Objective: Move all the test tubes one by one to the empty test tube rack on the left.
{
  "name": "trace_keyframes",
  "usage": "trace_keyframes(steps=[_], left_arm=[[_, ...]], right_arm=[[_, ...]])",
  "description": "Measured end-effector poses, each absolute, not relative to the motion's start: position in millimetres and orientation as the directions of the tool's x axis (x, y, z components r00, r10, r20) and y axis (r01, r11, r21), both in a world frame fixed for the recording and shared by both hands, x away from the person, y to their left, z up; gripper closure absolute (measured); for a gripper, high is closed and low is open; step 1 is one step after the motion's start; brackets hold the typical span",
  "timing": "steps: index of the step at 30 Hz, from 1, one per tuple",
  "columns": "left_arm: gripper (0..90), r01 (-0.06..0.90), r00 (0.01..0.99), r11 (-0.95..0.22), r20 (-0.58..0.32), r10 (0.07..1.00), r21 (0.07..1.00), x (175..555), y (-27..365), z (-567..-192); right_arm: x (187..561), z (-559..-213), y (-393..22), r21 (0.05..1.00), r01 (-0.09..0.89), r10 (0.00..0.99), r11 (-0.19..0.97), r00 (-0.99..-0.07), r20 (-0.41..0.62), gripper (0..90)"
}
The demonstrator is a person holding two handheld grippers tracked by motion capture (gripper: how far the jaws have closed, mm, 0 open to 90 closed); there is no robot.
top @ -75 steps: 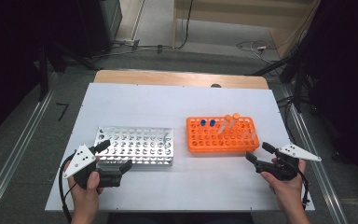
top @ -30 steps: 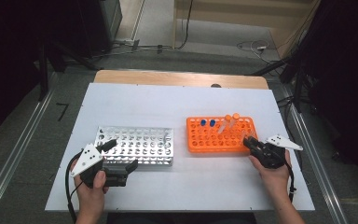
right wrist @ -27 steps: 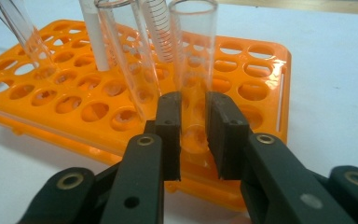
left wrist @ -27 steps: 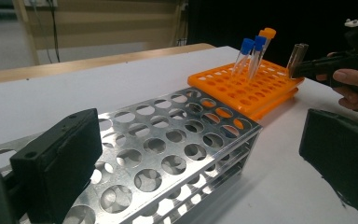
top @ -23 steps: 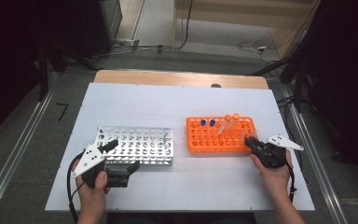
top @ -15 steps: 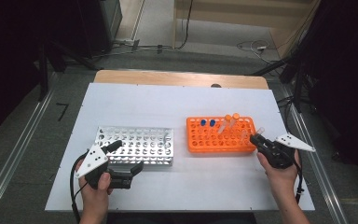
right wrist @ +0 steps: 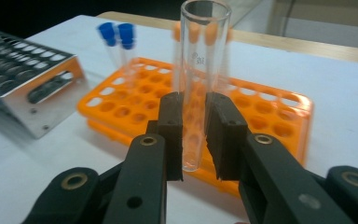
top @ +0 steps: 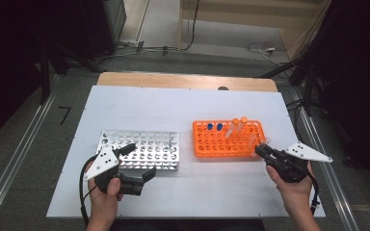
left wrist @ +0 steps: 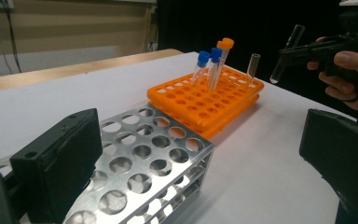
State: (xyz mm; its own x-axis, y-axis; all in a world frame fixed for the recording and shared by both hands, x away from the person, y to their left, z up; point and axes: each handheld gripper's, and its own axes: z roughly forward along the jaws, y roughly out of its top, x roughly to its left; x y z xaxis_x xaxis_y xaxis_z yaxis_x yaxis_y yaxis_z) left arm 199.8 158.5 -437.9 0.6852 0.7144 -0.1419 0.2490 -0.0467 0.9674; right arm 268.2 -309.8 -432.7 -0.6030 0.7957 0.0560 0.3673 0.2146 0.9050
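A white table [top: 183,103] carried two racks: a metal rack [top: 142,149] toward nine o'clock and an orange rack [top: 229,138] toward three o'clock. The right gripper [right wrist: 194,133] was pinching a clear, uncapped glass tube [right wrist: 198,79] between its two black jaws. Seen from the left gripper's camera, the tube [left wrist: 286,53] hung in the air, tilted, above and beside the orange rack's [left wrist: 207,100] far corner, touching nothing but the jaws. A second earlier, the right gripper [top: 262,150] sat low against the orange rack's four o'clock corner; it had since risen and drawn back toward three o'clock, lifting the tube clear of its hole.

Left in the orange rack were two blue-capped tubes [left wrist: 208,67], an orange-capped tube [left wrist: 224,53] and one more open clear tube [left wrist: 252,67].

The left gripper [top: 137,161] hovered at the metal rack's front edge, about six o'clock of it, jaws spread wide with nothing between them. It had barely shifted from where it was a second before. Both racks stood where they had been.
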Motion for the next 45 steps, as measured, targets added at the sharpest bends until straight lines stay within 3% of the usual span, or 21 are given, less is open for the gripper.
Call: trace_keyframes(steps=[9,20,28,45], left_arm=[[0.0,0.277,0.731,-0.084,-0.153,0.665,0.957,218.5,131.9,-428.4],[6.4,0.290,0.758,-0.099,-0.165,0.630,0.952,236.4,102.3,-419.4],[23.4,0.324,0.760,-0.134,-0.173,0.627,0.937,234.4,79.6,-422.7],[63.4,0.327,0.834,-0.194,-0.186,0.519,0.925,228.0,45.4,-428.8]], right_arm=[[266.4,-428.9,-267.0,0.897,0.342,0.699,0.280,-0.713,0.055,74.1],[269.6,-431.9,-227.8,0.889,0.340,0.616,0.306,-0.783,0.087,74.1],[260.9,-440.1,-201.2,0.867,0.319,0.536,0.383,-0.841,0.073,74.1],[240.6,-447.3,-171.0,0.838,0.279,0.440,0.469,-0.897,0.052,74.1]])
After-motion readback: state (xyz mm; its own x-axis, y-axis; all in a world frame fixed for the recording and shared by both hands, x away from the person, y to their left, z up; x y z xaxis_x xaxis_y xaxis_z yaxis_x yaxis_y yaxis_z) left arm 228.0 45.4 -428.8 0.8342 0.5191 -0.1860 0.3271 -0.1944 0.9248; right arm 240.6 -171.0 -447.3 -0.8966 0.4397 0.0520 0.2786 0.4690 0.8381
